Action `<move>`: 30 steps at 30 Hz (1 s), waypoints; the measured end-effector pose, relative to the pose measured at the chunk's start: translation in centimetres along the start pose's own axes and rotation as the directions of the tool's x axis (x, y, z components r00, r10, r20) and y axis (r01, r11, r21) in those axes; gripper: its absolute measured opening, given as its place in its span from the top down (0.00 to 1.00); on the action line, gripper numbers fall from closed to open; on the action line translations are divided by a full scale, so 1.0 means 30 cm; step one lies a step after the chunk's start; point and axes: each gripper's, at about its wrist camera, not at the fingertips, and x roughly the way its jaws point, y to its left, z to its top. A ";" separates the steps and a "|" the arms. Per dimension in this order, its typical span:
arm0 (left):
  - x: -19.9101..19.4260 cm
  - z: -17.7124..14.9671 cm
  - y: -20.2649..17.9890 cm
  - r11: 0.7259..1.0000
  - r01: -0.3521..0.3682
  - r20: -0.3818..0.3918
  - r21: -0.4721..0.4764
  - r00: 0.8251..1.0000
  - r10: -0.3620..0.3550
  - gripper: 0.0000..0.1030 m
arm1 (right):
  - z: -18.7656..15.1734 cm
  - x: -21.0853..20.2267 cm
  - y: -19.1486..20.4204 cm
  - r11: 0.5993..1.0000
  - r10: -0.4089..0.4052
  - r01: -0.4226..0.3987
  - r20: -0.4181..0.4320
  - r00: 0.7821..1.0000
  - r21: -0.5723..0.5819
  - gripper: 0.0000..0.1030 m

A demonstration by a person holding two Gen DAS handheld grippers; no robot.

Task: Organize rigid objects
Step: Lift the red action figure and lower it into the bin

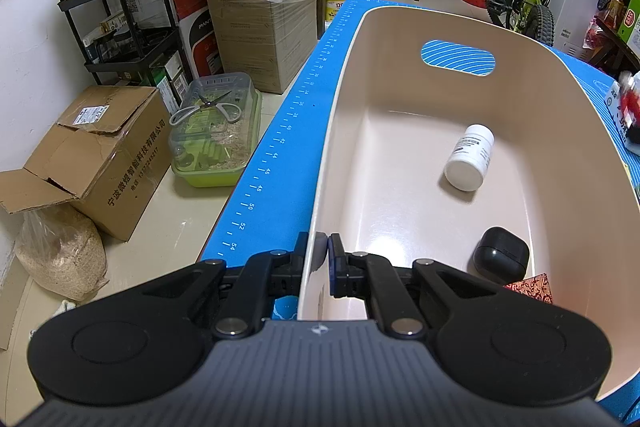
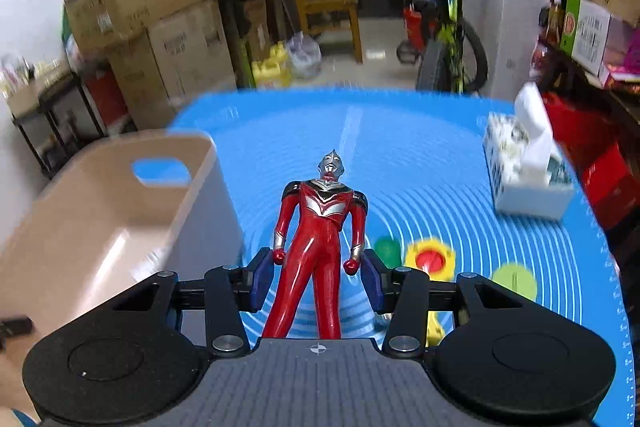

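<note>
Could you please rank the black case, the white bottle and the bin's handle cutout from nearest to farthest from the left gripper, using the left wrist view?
1. Black case, near right corner of bin.
2. White bottle, lying mid-bin.
3. Handle cutout, far wall.

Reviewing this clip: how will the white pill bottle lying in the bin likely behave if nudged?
The white pill bottle lies on its side on the beige bin's smooth floor, so it would probably roll. It looks like rigid plastic, likely light. The black case nearby might stop it.
</note>
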 end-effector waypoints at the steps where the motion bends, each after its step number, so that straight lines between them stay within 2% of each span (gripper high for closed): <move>1: 0.000 0.000 0.000 1.000 0.000 0.000 -0.001 1.000 0.000 0.90 | 0.012 -0.017 0.010 1.000 0.002 -0.002 0.021 1.000 -0.002 0.49; 8: 0.000 0.000 0.001 1.000 -0.001 0.000 0.000 1.000 0.001 0.90 | 0.055 -0.114 0.105 0.997 0.067 -0.062 0.125 0.990 -0.044 0.49; 14: -0.003 0.001 -0.001 1.000 -0.002 0.000 0.001 1.000 0.002 0.90 | 0.047 -0.122 0.221 0.983 0.137 -0.120 0.122 0.983 -0.137 0.48; 20: -0.003 0.000 0.001 1.000 -0.002 -0.001 0.002 1.000 0.002 0.90 | -0.009 -0.077 0.350 0.951 0.199 -0.185 0.031 0.979 -0.249 0.48; 25: -0.003 0.001 -0.001 1.000 -0.003 0.000 0.002 1.000 0.003 0.90 | -0.075 -0.035 0.445 0.910 0.206 -0.215 -0.063 0.976 -0.354 0.48; 30: -0.003 0.002 -0.001 1.000 -0.004 -0.001 0.003 1.000 0.004 0.90 | -0.133 0.000 0.503 0.873 0.205 -0.259 -0.170 0.964 -0.414 0.48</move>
